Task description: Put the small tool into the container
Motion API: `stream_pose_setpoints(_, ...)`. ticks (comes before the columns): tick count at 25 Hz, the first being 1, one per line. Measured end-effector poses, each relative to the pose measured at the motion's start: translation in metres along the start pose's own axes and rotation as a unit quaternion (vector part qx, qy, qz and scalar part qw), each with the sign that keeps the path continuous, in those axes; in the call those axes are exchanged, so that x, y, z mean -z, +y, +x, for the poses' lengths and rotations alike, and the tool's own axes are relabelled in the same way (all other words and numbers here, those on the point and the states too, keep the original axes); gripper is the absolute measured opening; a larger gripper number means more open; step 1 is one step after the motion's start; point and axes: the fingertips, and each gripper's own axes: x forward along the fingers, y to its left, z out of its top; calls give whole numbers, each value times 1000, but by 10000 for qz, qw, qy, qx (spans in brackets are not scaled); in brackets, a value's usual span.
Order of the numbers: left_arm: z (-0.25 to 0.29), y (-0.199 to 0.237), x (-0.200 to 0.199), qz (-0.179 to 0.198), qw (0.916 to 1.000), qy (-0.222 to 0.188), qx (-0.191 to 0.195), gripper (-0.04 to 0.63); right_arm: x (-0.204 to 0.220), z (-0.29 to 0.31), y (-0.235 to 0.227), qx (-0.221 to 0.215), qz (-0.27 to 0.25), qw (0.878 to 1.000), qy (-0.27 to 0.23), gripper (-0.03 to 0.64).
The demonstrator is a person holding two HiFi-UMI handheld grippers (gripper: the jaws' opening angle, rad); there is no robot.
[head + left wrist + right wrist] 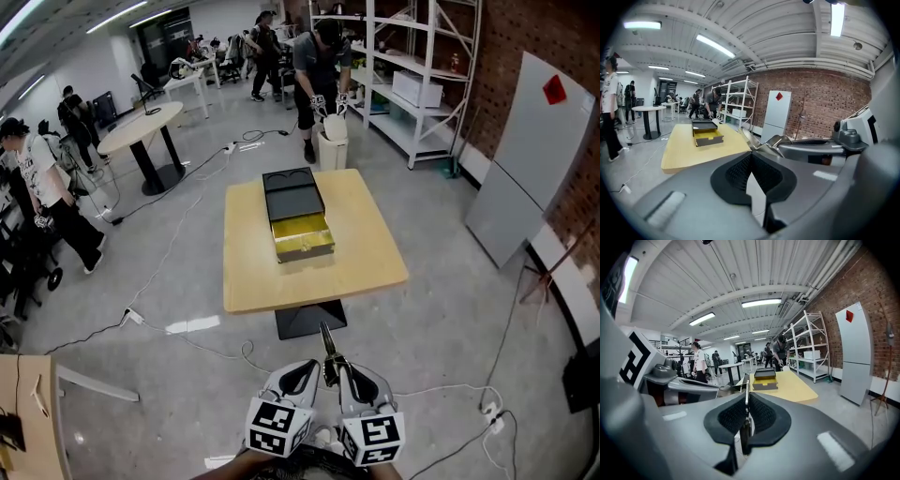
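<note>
Grey floor [450, 309] fills most of the head view, and both claws sit at 6 o'clock, side by side and nearly touching. The hands that hold them are cut off by the lower edge; only the marker cubes [278, 427] show fully.

The left claw [750, 157] has its pads pressed together at the tips, with nothing between them. The right claw [747, 397] pinches the small tool [747, 387]. A thin metal shaft rises out of the pads and a dark handle hangs below them. In the head view the small tool [326, 349] has its long axis running from 6 to 12 o'clock, tip toward the bench. What kind of tool it is, I cannot tell, because it is too thin.

Farther on, well apart from the claws, stands the wooden bench [366, 234]. On it lies the black container [292, 195], its yellow drawer [302, 236] pulled out toward 6 o'clock.

Beyond the bench, at 12 o'clock, a person [314, 66] bends beside a white shelf [412, 66].
</note>
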Motion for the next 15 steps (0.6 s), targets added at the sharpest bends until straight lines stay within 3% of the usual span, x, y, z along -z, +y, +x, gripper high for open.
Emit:
stream_pose_setpoints(8,84,53,-27,-78,9997,24,208,12,-24,85,-41,166,-73,9998,-3,6)
stream_pose_setpoints(11,122,101,-44,-103,9995,7,315,12,-36,145,-50,280,-84,9996,39,6)
stream_pose_setpoints(15,164,197,-71,-162,9991,-45,382,12,-58,247,-38,359,-147,9992,129,6)
